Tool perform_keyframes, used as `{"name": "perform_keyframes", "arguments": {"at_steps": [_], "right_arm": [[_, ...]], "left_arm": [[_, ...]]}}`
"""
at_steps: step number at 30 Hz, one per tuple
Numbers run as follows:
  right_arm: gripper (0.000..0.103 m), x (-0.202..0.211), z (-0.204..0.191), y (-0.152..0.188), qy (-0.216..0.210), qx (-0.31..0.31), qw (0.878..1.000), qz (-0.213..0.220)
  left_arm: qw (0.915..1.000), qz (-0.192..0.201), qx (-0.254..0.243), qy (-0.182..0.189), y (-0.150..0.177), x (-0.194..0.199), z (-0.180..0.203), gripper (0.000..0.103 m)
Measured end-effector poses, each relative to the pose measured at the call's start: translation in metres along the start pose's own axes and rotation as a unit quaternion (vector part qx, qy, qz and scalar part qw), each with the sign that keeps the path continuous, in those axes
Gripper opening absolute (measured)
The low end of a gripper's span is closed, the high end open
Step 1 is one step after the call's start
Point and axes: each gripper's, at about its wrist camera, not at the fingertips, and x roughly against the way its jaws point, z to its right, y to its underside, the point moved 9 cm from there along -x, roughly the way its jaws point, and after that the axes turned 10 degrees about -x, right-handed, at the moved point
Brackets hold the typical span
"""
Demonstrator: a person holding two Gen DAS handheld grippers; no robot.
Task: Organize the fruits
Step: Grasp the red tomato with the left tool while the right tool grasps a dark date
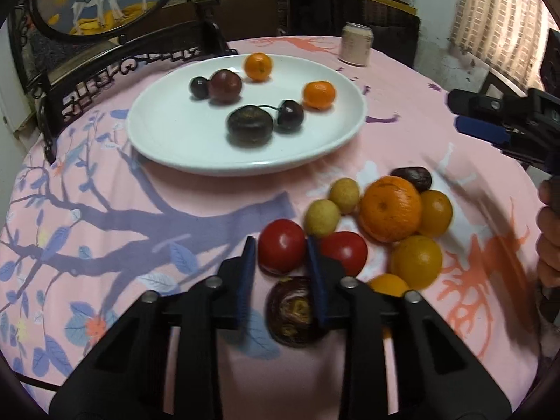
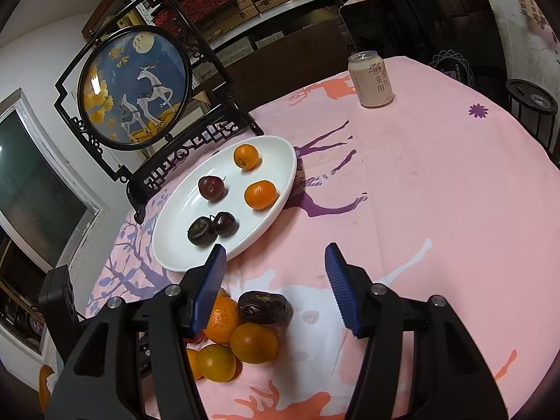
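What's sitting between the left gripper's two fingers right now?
A round red tomato-like fruit sits between the open fingers of the left gripper, not yet visibly clamped; a dark purple fruit lies nearer the camera. Left wrist view shows this.

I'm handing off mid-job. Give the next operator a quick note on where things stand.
Left claw: open, around a red fruit in the loose pile, not shut on it.
Right claw: open, empty, above the cloth near the pile.
Done: six fruits on the white plate, including two oranges and dark ones.
Left: the pile on the tablecloth, including the big orange, yellow and dark fruits.
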Motion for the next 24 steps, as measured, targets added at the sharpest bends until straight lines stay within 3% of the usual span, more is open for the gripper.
{"name": "perform_keyframes", "arguments": {"at_steps": [5, 10, 15, 21, 24], "right_arm": [[0.059, -0.008, -0.003, 0.01, -0.005, 0.005, 0.999, -0.033], [0.059, -0.031, -0.006, 0.036, -0.011, 0.007, 0.994, -0.11], [0.059, -0.041, -0.002, 0.047, -0.006, -0.005, 0.991, -0.134], [0.052, -0.048, 0.002, 0.049, -0.049, -0.058, 0.985, -0.153], [0.047, -0.051, 0.005, 0.052, -0.078, -0.101, 0.977, -0.173]], "left_arm": [[1.0, 0.002, -0.001, -0.001, -0.002, -0.002, 0.002, 0.028], [0.9996, 0.001, 0.008, -0.028, -0.001, 0.0, -0.007, 0.028], [0.9986, -0.001, 0.03, -0.043, -0.001, 0.001, -0.021, 0.028], [0.9983, -0.005, 0.021, -0.054, 0.0, -0.002, -0.02, 0.028], [0.9983, -0.004, 0.021, -0.054, 0.0, -0.002, -0.02, 0.028]]}}
